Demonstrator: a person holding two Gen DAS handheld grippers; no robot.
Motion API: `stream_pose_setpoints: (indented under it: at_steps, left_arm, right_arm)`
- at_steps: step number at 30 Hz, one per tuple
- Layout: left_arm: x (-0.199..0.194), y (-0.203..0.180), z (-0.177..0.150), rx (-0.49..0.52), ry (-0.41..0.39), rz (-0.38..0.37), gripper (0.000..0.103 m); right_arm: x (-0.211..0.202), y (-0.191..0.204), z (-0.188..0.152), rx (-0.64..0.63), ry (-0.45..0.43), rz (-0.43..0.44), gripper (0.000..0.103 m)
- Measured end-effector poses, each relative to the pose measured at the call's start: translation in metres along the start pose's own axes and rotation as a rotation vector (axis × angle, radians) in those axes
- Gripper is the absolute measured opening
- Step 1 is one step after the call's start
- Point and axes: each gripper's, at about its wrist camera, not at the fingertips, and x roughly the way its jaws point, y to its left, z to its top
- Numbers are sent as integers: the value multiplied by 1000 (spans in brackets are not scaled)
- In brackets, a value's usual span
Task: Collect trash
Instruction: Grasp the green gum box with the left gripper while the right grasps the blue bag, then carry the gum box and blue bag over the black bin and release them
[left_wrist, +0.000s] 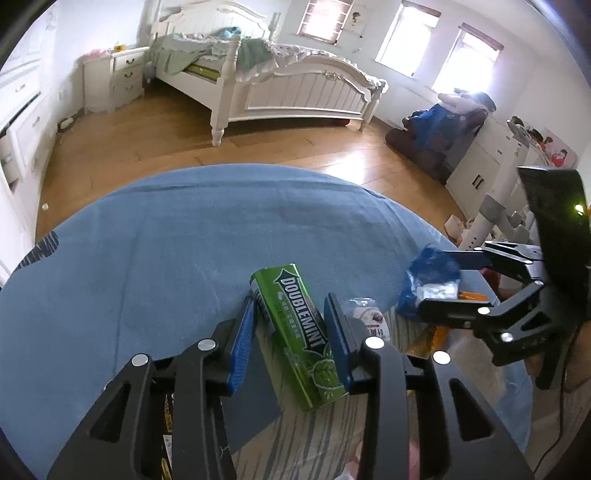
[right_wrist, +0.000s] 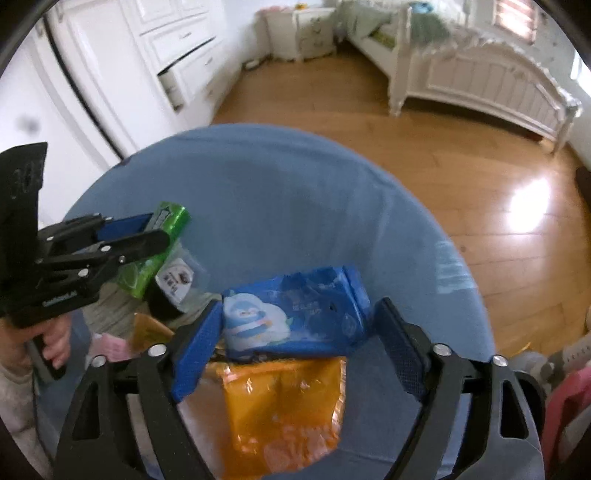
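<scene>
One green cardboard Doublemint gum pack (left_wrist: 299, 332) lies at lower centre of the left wrist view, between the blue pads of the left gripper (left_wrist: 291, 317). The jaws are narrow around it, and the pads appear to press its sides. It rests on a blue cloth-covered table (left_wrist: 166, 258).

In the right wrist view, the right gripper (right_wrist: 299, 325) stands wide at lower centre, its two blue pads on either side of one blue plastic wet-wipe packet with a penguin picture (right_wrist: 291, 314); the left pad sits just beside the packet, the right pad apart from it. One crinkled orange foil wrapper (right_wrist: 284, 410) lies below the packet, partly under it. One small clear packet with a white label (right_wrist: 177, 284) sits left of centre, beside the gum pack. A smaller orange wrapper (right_wrist: 149, 330) and a pink paper scrap (right_wrist: 110, 347) lie lower left.
</scene>
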Motion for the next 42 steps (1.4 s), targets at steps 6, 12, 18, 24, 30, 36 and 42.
stream_pose_setpoints:
  at_steps: [6, 12, 18, 24, 30, 36, 42]
  left_arm:
    - [0, -6, -3, 25, -1, 8, 41]
    - [-2, 4, 0, -24, -22, -24, 34]
    - [-37, -6, 0, -7, -121, -85, 31]
    - [-83, -50, 4, 73, -216, -159, 31]
    - [-108, -105, 7, 161, -272, -249, 31]
    - [-96, -170, 6, 237, -241, -333, 30]
    - [-74, -227, -7, 306, -186, -416, 30]
  right_arm:
    - [0, 12, 2, -14, -44, -46, 34]
    - [-54, 11, -18, 84, -283, 49, 34]
    - [-110, 14, -60, 140, -445, 100, 34]
    - [-152, 1, -106, 210, -568, 41, 34]
    - [-185, -21, -160, 310, -668, -27, 34]
    - [-211, -52, -219, 404, -714, -118, 34]
    - [-219, -89, -265, 490, -727, -194, 34]
